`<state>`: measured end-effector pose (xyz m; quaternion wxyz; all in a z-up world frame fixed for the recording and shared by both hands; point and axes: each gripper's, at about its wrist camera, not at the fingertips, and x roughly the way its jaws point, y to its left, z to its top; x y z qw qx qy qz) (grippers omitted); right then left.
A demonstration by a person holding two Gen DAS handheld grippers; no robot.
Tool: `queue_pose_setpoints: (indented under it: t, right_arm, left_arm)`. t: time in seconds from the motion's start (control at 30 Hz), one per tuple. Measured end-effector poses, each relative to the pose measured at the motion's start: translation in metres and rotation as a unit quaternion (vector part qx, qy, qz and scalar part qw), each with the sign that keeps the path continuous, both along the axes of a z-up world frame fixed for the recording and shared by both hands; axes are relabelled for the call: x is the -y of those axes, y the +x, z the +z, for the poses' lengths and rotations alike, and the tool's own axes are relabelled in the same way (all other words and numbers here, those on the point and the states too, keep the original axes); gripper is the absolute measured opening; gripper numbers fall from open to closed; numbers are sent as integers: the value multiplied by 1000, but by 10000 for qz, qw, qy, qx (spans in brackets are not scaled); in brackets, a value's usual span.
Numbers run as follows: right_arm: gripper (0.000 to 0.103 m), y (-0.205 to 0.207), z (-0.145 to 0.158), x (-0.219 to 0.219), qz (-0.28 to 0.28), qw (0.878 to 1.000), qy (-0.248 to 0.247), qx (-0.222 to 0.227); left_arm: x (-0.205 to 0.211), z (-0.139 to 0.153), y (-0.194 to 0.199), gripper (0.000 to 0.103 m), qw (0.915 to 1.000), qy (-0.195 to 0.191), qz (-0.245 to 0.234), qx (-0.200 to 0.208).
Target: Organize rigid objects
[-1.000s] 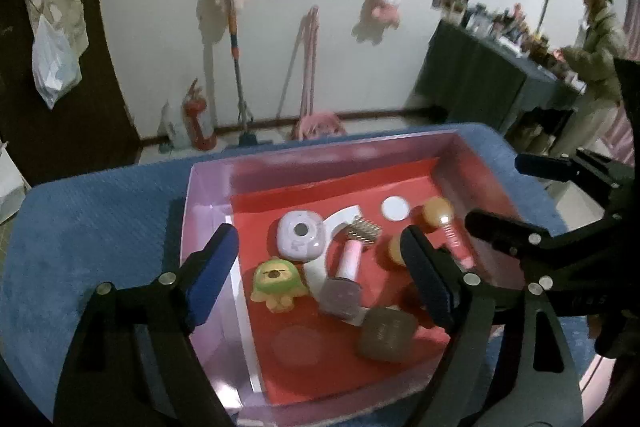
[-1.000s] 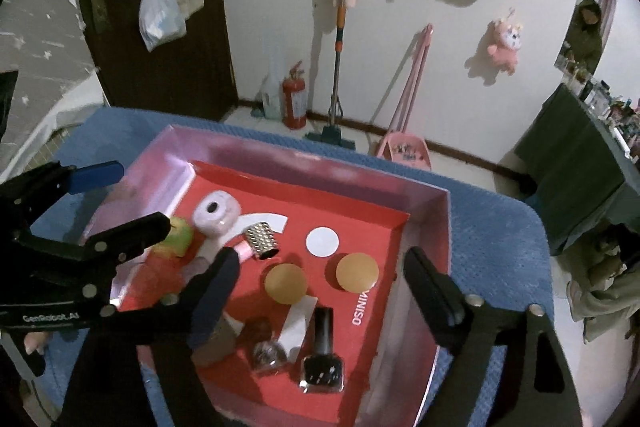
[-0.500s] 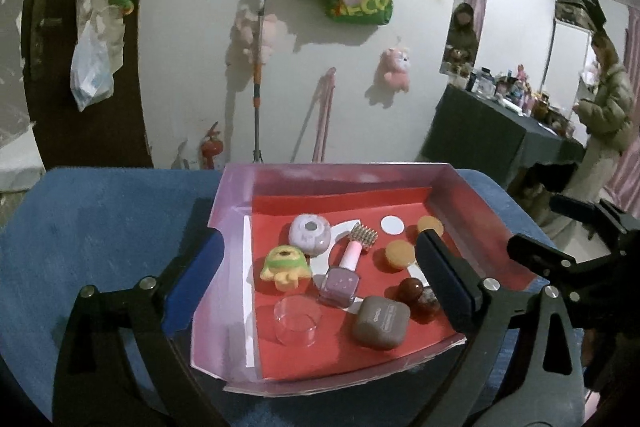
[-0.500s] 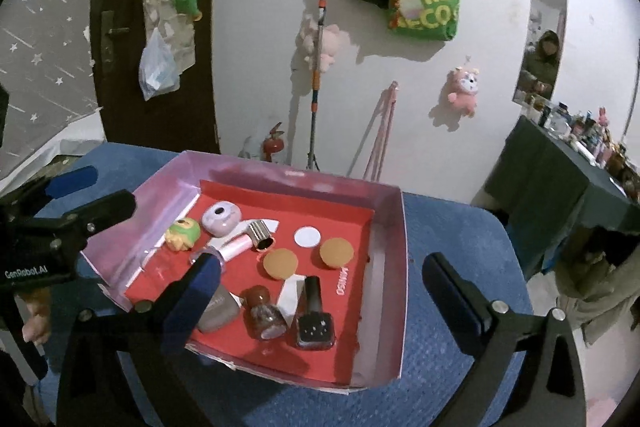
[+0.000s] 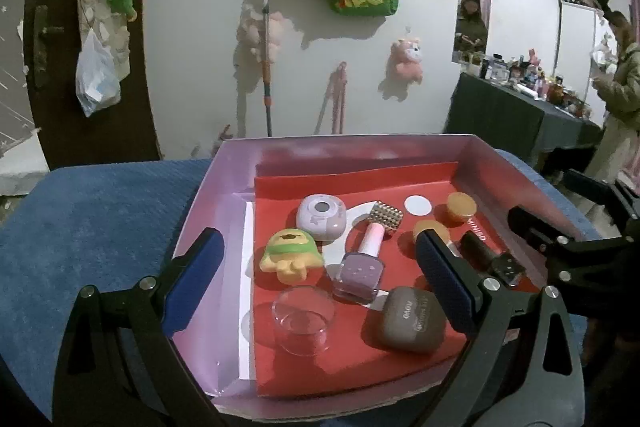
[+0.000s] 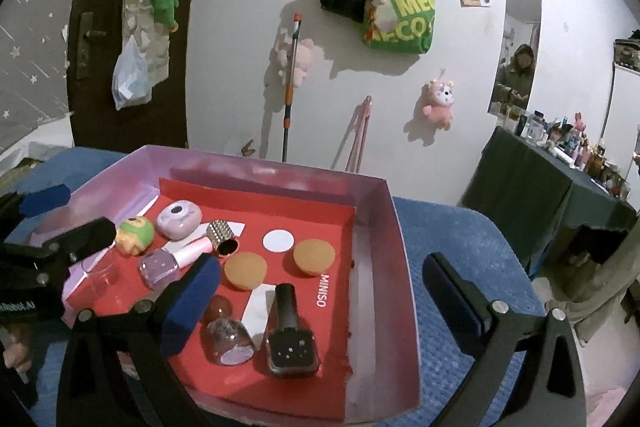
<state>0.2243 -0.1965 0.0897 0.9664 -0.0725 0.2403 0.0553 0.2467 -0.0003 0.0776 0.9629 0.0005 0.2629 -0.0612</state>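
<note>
Both claws empty and spread wide: left claw (image 5: 318,273) and right claw (image 6: 322,301) have just been opening, nothing between the pads, each hanging over the near edge of the pink-walled tray (image 5: 224,195), which sits on the blue surface (image 5: 100,211). All the task items are inside it, on the red liner (image 5: 360,355). Risks, near to far. Clear round dish (image 5: 303,319) is closest to the left claw: hard to see, probably slick, likely to squirt out of a pinch or get knocked by a finger on the way in. Brown case (image 5: 408,319) lies just beside the left claw's right finger (image 5: 444,287); a careless descent shoves it. On the right side the black polish bottle (image 6: 291,331) and the small glitter bottle (image 6: 230,337) lie flat close together, with the right claw's left finger (image 6: 192,301) nearly over them, so closing there could catch both or roll one. Purple polish bottle (image 5: 360,267) is round-necked and will pivot if gripped off-centre. Green-capped toy (image 5: 290,255) and lilac round case (image 5: 321,218) sit near each other; sweeping one drags the other. The two orange discs (image 6: 245,270) are low, so pads may scrape the liner and ruck it. Claws are also close to each other: collision likely if both go for the middle.
</note>
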Motion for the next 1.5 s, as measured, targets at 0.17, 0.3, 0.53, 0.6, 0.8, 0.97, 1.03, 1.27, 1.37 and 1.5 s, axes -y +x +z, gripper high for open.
queue_pose_setpoints:
  t: [0.17,0.3,0.53,0.6,0.8,0.97,1.03,1.27,1.37,1.5]
  right_arm:
    - [103,-2,-7,1,25,10000,26,60]
    - [103,3,-10,8,12,9996,266,-109]
    - [103,7,-17,6,-135,9995,169,-213]
    - [103,7,-17,7,-142,9995,179,-218]
    - [103,5,-17,3,-150,9997,107,-174]
    - [103,2,-16,-3,-74,10000,-13,-56]
    - [103,1,-16,-6,-44,10000,-71,-47]
    - [103,6,-18,-3,-72,9998,-9,-183]
    - [103,6,-18,0,-91,9997,37,-205]
    - [103,7,-18,1,-83,9997,-10,-227]
  left_arm:
    - [3,-11,5,98,9998,60,-32,-183]
    - [-1,-13,9,98,9995,-64,-33,-296]
    - [1,-16,12,98,9991,38,37,-418]
    - [1,-16,12,98,9990,43,49,-448]
    - [0,-16,13,98,9989,63,117,-460]
    - [0,-16,13,98,9988,75,154,-459]
    - [0,-16,14,98,9988,79,150,-455]
    - [0,-16,14,98,9987,92,132,-481]
    - [0,-15,14,98,9987,82,124,-482]
    - [-1,-15,14,98,9987,74,138,-487]
